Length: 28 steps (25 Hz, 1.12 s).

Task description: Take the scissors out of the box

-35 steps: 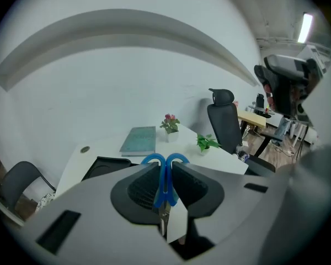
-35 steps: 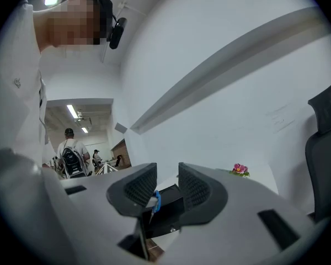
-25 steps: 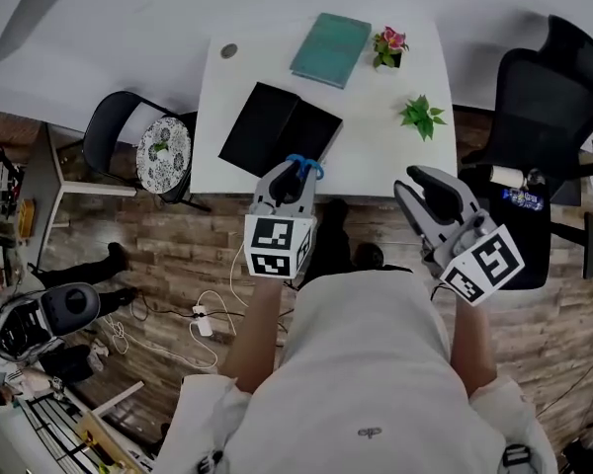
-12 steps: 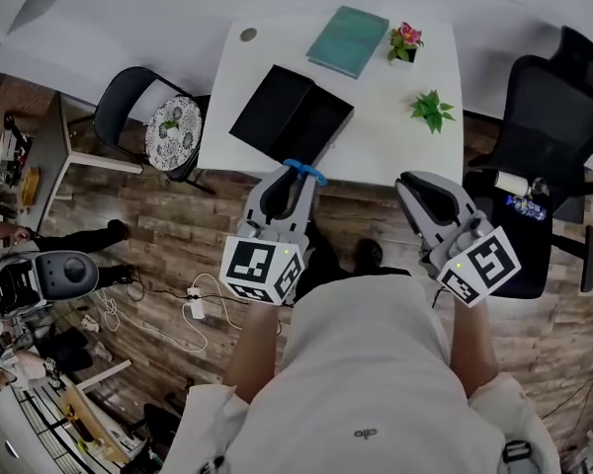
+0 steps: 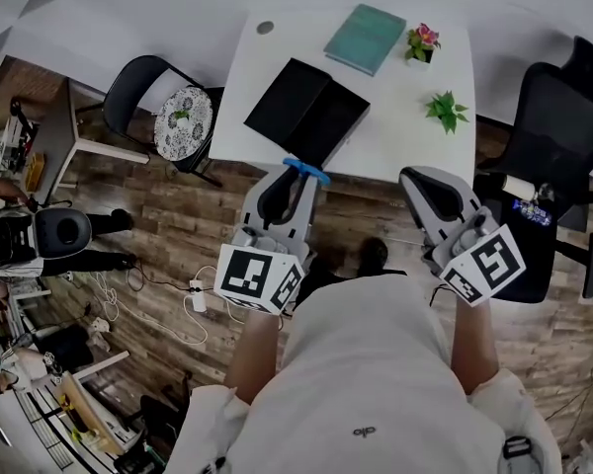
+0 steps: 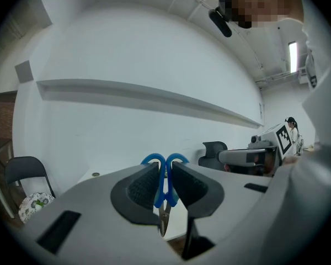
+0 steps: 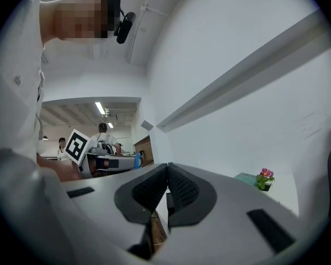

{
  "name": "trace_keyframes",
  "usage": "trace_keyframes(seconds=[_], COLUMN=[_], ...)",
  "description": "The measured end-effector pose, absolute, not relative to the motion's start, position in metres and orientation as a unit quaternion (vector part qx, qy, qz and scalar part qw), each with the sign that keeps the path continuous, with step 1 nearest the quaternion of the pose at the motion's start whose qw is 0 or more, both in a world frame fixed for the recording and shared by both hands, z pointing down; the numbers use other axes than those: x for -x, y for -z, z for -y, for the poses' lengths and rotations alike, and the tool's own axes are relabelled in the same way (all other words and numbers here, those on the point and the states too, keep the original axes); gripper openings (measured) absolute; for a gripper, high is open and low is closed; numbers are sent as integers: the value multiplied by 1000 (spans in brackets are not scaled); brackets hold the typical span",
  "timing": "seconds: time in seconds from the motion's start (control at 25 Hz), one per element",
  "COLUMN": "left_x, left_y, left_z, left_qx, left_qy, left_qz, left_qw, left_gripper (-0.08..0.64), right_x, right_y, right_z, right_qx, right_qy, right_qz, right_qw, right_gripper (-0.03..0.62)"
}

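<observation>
We wear a pale grey short-sleeved shirt (image 5: 366, 363) with a small dark logo (image 5: 368, 431) at lower centre of the frame. The left gripper (image 5: 295, 174) and right gripper (image 5: 415, 178) have grey moulded shells. Each carries a white cube (image 5: 259, 277) printed with black square markers. The pads (image 6: 145, 187) are black and finely ribbed.

No word or number can be read: the cube (image 5: 257, 279) on the left gripper (image 5: 295, 176) and the cube (image 5: 484, 265) on the right gripper (image 5: 420, 179) show only black-and-white square patterns, and the mark (image 5: 369, 431) on the near shirt (image 5: 361, 363) is too small.
</observation>
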<state>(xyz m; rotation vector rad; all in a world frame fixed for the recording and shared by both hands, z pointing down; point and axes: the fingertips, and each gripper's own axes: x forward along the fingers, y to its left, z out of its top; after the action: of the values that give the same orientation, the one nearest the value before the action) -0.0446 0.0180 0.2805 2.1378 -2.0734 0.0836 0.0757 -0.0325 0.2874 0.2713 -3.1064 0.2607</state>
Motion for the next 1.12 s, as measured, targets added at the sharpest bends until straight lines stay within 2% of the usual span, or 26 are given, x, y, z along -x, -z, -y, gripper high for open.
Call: trace_keyframes(seconds=[1.12], left_x=[63], left_y=[-272], left_z=[-38], left_qx=[-722], left_qy=[-14], left_qz=[688], left_qw=[73], left_gripper=[86], right_x=[-57], right_y=[-280], right_z=[20], right_qx=[-103], right_qy=[-57], right_qz=[993], right_qw=[18], right_gripper=[3])
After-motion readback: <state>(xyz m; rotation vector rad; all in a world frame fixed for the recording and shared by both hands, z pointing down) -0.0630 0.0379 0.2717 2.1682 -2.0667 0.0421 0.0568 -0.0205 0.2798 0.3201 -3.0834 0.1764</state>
